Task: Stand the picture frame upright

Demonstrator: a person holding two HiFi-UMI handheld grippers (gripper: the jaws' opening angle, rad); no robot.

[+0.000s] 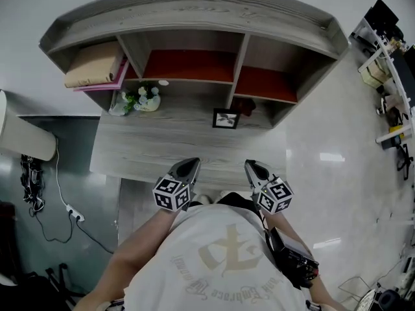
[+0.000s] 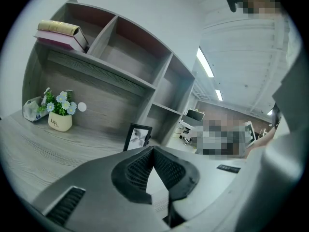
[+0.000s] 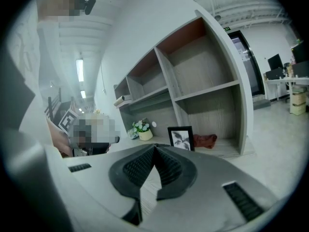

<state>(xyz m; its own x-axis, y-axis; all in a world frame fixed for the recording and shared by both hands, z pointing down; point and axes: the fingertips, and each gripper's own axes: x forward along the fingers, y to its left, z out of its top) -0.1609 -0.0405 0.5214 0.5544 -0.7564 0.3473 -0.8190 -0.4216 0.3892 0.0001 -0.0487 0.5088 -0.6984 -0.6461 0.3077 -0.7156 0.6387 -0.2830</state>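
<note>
A small black picture frame (image 1: 225,118) with a leaf print stands upright at the back of the grey wooden desk (image 1: 149,149), under the shelf divider. The left gripper view shows this picture frame (image 2: 137,137) ahead, and in the right gripper view the picture frame (image 3: 181,138) stands just above the jaws. My left gripper (image 1: 190,166) hovers at the desk's front edge, shut with nothing in it. My right gripper (image 1: 254,168) hangs beside it, also shut and empty. Both are well short of the frame.
A pot of white flowers (image 1: 148,98) sits at the desk's back left, with a crumpled wrapper (image 1: 120,104) beside it. Books (image 1: 95,67) lie in the upper left shelf. A dark red cloth (image 3: 204,140) lies right of the frame. A power strip (image 1: 72,212) lies on the floor.
</note>
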